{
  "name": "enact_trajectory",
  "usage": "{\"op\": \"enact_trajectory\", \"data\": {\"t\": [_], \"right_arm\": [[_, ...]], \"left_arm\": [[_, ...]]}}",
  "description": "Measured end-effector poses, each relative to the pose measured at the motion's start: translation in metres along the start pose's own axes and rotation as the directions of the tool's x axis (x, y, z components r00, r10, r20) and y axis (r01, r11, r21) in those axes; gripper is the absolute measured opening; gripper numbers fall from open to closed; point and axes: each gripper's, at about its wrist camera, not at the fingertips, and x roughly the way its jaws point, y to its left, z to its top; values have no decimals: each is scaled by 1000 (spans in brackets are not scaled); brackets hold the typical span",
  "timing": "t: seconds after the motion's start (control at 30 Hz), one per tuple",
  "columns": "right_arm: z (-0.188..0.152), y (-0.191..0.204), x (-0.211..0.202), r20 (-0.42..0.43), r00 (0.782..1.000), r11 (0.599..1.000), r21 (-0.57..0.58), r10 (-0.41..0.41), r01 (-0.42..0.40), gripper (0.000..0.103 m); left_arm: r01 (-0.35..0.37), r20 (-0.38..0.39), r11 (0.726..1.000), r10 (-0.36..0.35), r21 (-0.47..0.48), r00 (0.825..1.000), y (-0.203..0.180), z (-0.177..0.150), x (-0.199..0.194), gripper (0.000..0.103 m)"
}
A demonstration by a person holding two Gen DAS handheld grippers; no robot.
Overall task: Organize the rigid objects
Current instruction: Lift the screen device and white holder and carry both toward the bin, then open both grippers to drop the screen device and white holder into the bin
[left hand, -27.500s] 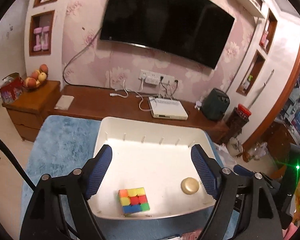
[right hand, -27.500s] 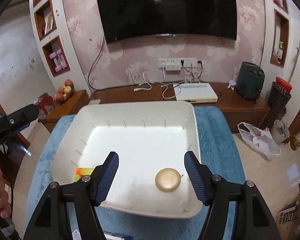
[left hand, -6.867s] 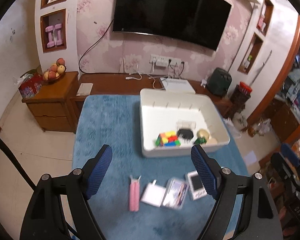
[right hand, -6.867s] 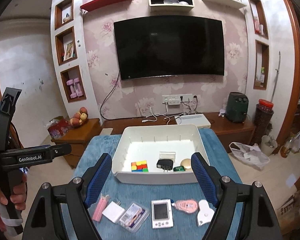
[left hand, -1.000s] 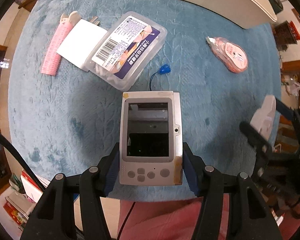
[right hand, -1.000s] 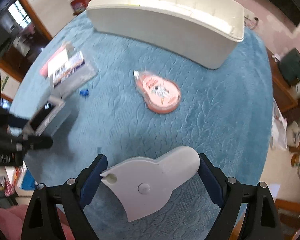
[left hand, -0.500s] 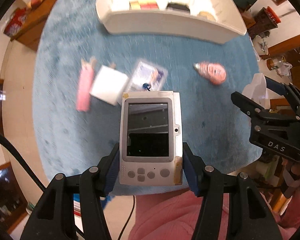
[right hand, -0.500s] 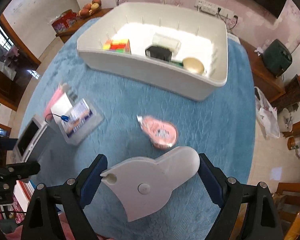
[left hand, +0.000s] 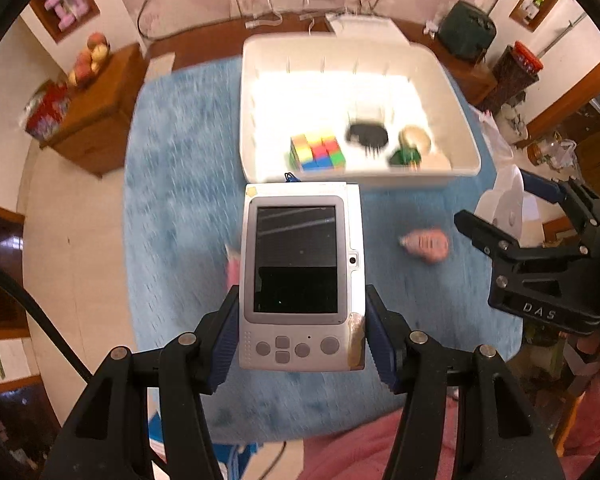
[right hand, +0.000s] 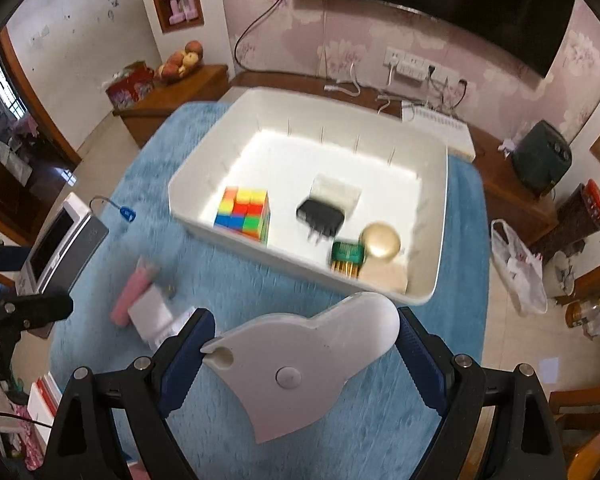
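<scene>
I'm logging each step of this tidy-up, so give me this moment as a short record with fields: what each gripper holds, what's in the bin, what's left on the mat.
left gripper: shut on silver handheld device
right gripper: shut on flat white plastic piece
white bin: colour cube, black plug adapter, green piece, round gold lid
still on blue mat: pink tape dispenser, pink roll, white block
image: background blurred

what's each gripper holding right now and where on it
The left gripper holds a silver handheld device by its long side edges near the buttons. The right gripper clamps a flat white plastic piece across its ends.
</scene>
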Motion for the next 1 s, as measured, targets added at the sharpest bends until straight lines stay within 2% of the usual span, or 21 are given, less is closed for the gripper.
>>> {"op": "enact_trajectory", "data": {"t": [0.27, 0.47, 0.67, 0.83, 0.9, 1.0], "right_arm": [[35, -6, -5, 71, 997, 1000, 15, -9, 8, 90], [52, -13, 6, 103, 995, 999, 44, -16, 12, 90], [63, -24, 31, 102, 995, 996, 92, -12, 3, 90], [68, -33, 53, 99, 995, 992, 128, -4, -9, 90], [70, -38, 59, 124, 992, 990, 143, -3, -15, 90], [75, -42, 66, 145, 989, 989, 149, -14, -8, 90]], "left_arm": [[20, 125, 1000, -22, 17, 992, 6, 45, -12, 60], [79, 230, 997, -80, 11, 970, 9, 76, -14, 60], [143, 322, 989, -145, 31, 936, 11, 101, -1, 60], [222, 387, 973, -231, 69, 893, 8, 114, 18, 60], [240, 410, 967, -253, 85, 876, 5, 118, 25, 60], [257, 431, 963, -268, 84, 862, 3, 124, 37, 60]]}}
